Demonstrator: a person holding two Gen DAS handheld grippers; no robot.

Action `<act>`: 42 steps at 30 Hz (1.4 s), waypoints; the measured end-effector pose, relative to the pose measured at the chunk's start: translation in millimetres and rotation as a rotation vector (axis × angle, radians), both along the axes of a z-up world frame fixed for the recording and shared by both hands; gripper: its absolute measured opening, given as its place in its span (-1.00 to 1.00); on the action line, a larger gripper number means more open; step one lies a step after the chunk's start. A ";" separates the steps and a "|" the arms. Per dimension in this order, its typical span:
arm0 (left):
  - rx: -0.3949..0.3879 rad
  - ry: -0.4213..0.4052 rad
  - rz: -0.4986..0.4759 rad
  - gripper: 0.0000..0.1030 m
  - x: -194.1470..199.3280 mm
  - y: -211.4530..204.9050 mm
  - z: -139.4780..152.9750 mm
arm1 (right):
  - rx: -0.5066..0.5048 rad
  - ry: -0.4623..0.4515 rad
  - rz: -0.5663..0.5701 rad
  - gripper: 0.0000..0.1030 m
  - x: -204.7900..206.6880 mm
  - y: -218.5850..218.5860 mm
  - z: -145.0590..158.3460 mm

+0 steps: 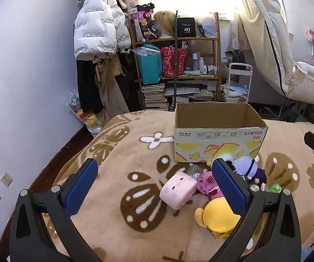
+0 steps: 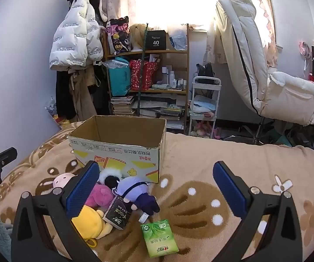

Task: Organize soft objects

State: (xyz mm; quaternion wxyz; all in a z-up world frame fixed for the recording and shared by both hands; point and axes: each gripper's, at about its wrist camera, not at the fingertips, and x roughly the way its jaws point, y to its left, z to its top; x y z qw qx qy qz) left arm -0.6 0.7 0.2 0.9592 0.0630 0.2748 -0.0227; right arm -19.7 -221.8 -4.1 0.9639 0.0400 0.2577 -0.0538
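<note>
While both tools hang over the bed with fingers spread wide and nothing between them, the left tool looks toward the pink cube plush, and the right tool toward the purple doll. The toys lie heaped just before the empty cardboard box. Closing into this heap may catch two toys at once, or the green tissue pack. Both tools tilt moderately downward.
</note>
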 end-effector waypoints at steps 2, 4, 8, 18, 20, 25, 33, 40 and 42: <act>0.001 -0.001 0.003 0.99 -1.3 1.3 0.6 | -0.004 -0.012 -0.001 1.00 -1.7 -0.4 0.0; -0.001 -0.003 0.007 0.99 -1.0 5.2 -2.6 | -0.005 -0.007 0.003 1.00 -0.9 -0.1 0.1; 0.004 0.003 0.005 0.99 0.2 0.8 -2.4 | -0.002 -0.006 0.006 1.00 -1.4 -0.5 0.7; 0.014 0.012 0.010 0.99 0.9 -0.8 -5.5 | 0.002 -0.007 0.000 1.00 -1.0 -0.9 -0.6; 0.013 0.013 0.007 0.99 1.6 0.1 -5.1 | 0.001 -0.004 -0.002 1.00 -0.6 -0.1 -0.4; 0.014 0.014 0.007 0.99 1.9 0.0 -4.9 | 0.001 -0.004 -0.001 1.00 -0.4 -0.3 -1.0; 0.015 0.015 0.007 0.99 2.0 -0.5 -4.2 | 0.000 -0.002 -0.001 1.00 -0.4 -0.9 -1.6; 0.016 0.015 0.008 0.99 1.9 -0.7 -3.8 | 0.001 -0.002 -0.002 1.00 -0.3 -0.4 -1.2; 0.016 0.015 0.007 0.99 2.0 -0.8 -3.8 | 0.001 -0.002 -0.002 1.00 -0.3 -0.4 -1.3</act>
